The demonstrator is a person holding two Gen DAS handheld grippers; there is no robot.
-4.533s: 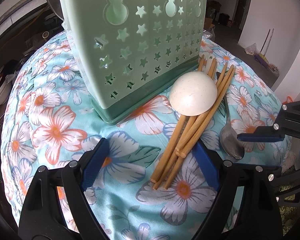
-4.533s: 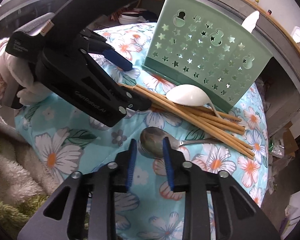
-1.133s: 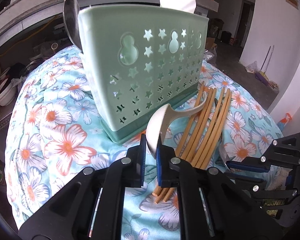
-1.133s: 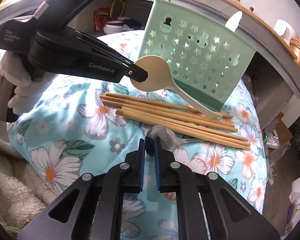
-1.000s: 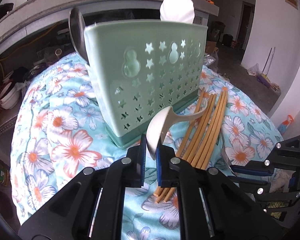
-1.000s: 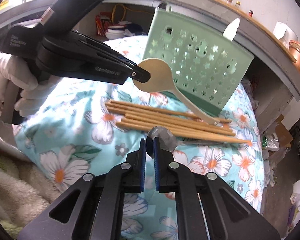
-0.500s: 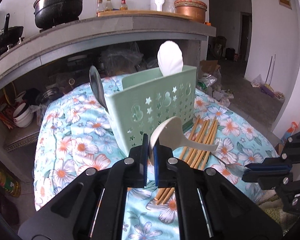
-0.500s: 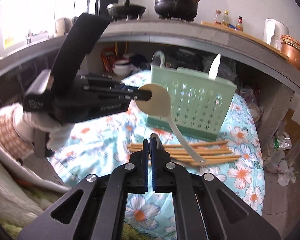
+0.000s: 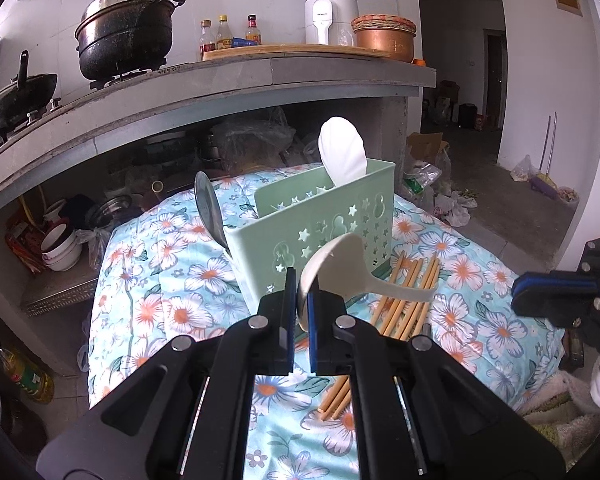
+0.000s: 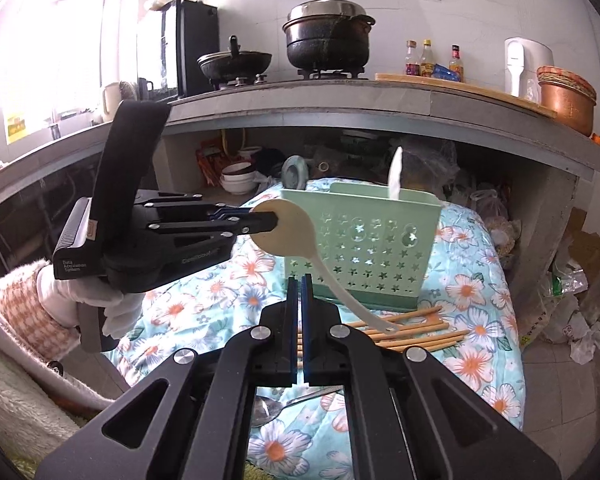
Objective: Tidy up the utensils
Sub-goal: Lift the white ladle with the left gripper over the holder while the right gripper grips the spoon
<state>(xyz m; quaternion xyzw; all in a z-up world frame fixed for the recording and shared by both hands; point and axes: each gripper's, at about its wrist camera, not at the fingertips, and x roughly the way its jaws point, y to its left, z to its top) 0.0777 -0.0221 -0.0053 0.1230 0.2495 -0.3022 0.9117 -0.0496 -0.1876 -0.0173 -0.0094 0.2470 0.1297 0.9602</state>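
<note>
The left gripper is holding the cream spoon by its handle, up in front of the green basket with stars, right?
Not quite. The left gripper pinches the cream spoon by the rim of its bowl, not its handle; the handle hangs free, as the right wrist view shows. The rest holds: it is up in front of the green star-cut basket.

A black lidded pot (image 9: 126, 28) and a dark wok (image 9: 18, 98) sat on the grey tabletop (image 9: 236, 80), beside three sauce bottles (image 9: 228, 36). A white kettle (image 9: 330, 18) stood next to a copper bowl (image 9: 384, 38), and stacked white bowls (image 9: 60, 248) lay underneath.
</note>
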